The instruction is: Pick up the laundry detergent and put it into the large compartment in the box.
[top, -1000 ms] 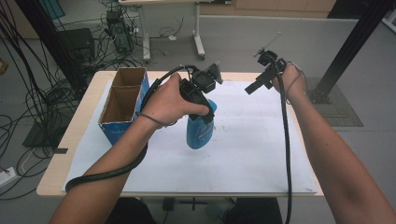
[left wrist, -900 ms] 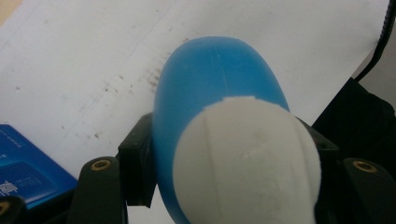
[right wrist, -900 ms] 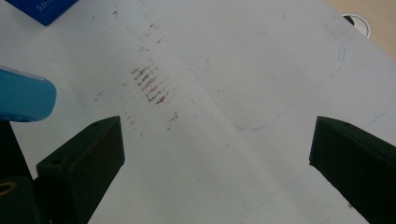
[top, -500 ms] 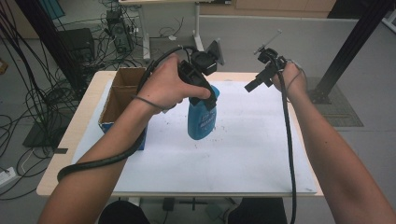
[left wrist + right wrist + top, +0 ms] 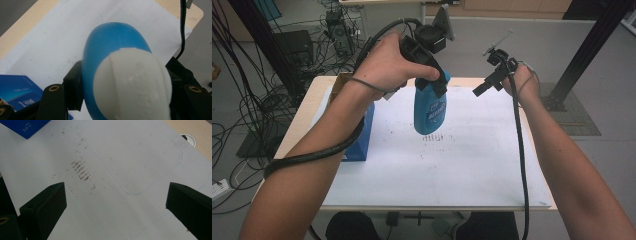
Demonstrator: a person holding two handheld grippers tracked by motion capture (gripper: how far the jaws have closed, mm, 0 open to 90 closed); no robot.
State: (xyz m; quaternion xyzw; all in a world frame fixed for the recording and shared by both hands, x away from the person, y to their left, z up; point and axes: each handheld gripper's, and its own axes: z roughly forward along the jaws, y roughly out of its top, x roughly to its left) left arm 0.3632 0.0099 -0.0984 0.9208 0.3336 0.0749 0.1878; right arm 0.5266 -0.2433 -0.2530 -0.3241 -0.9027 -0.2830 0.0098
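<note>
A blue bottle [image 5: 429, 107] with a white cap [image 5: 132, 82] hangs upright in the air above the white sheet [image 5: 472, 160]. My left gripper [image 5: 432, 82] is shut on its upper part, one jaw on each side of the bottle [image 5: 110, 42] in the left gripper view. My right gripper [image 5: 483, 89] is held above the back right of the table, apart from the bottle. In the right gripper view its jaws stand wide open [image 5: 116, 200] over the sheet with nothing between them.
A blue box [image 5: 359, 135] stands at the sheet's left edge, and its corner [image 5: 25, 126] shows in the right gripper view. Brown scuff marks [image 5: 80, 170] dot the sheet below the bottle. Cables [image 5: 242, 100] lie on the floor at left; a black post [image 5: 592, 45] rises at right.
My left hand has lifted the blue bottle off the sheet, straight up. The right hand has stayed where it was.
</note>
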